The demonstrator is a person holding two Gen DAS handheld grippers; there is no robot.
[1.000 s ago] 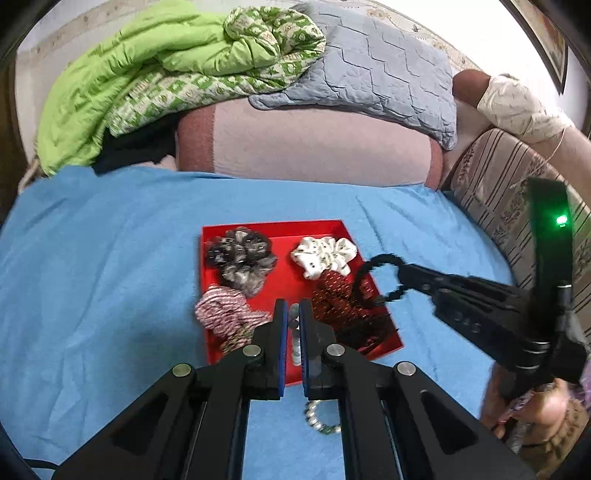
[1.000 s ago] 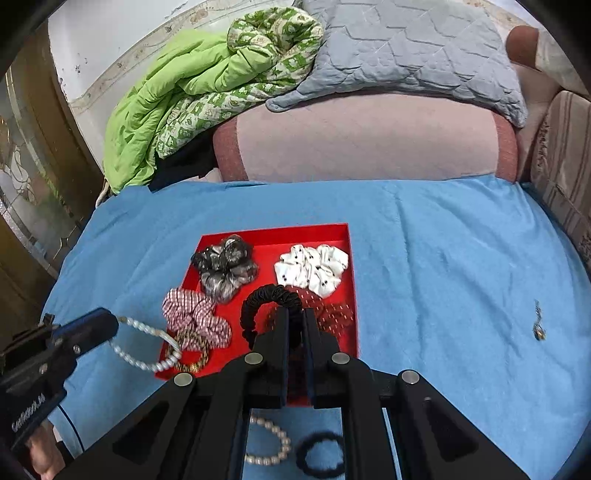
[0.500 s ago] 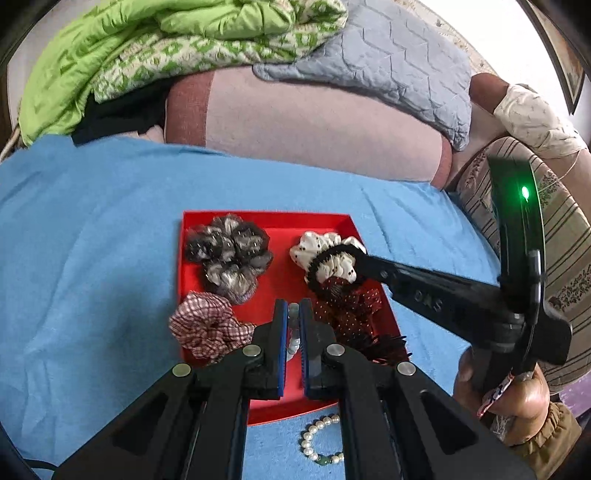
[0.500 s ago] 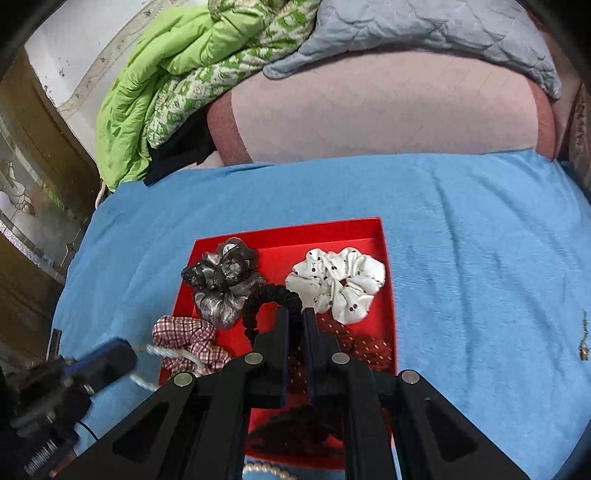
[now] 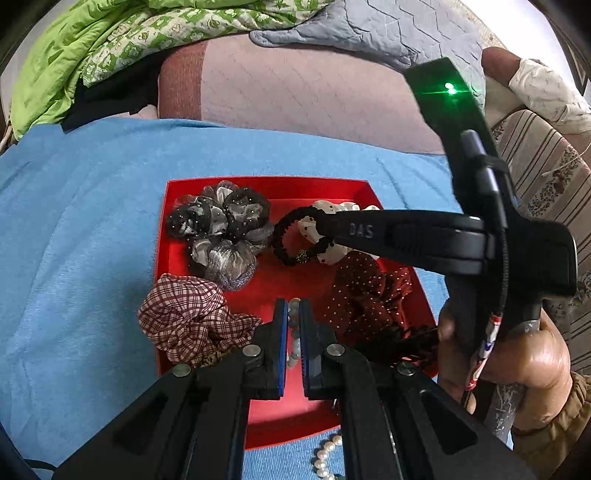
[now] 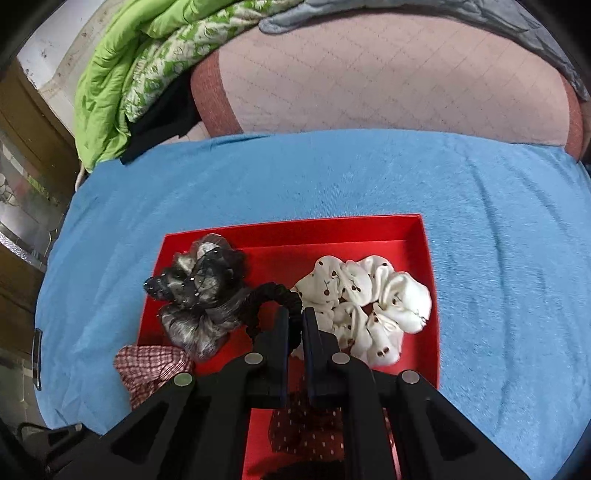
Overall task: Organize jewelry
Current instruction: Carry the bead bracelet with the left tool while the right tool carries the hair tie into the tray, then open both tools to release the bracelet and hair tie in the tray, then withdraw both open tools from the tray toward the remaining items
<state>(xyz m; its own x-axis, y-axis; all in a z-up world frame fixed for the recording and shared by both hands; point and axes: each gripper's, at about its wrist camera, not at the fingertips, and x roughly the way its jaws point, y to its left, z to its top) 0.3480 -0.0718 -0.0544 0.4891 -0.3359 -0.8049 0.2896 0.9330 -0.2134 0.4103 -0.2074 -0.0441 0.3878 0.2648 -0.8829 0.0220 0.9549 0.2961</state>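
Observation:
A red tray (image 5: pixel 354 188) (image 6: pixel 428 258) lies on the blue bedspread. It holds a grey-black scrunchie (image 5: pixel 221 236) (image 6: pixel 199 291), a white spotted scrunchie (image 6: pixel 369 302), a checked scrunchie (image 5: pixel 184 317) and a dark red dotted scrunchie (image 5: pixel 365 291). My left gripper (image 5: pixel 293 314) is shut on a pearl bracelet (image 5: pixel 293 332) low over the tray's near half. My right gripper (image 6: pixel 293 317) (image 5: pixel 321 230) is shut on a black hair band (image 6: pixel 266 299) (image 5: pixel 291 236), held over the tray's middle between the grey and white scrunchies.
Another pearl bracelet (image 5: pixel 325 458) lies on the bedspread (image 6: pixel 498 221) just in front of the tray. A pink bolster (image 6: pixel 388 81), green quilt (image 6: pixel 122 85) and grey quilt (image 5: pixel 388 33) lie behind. A striped sofa arm (image 5: pixel 546 177) stands at the right.
Both grippers moved forward and lower over the tray. The right gripper carried the black hair band in to the tray's middle; the left carried the pearl bracelet over the tray's near half.

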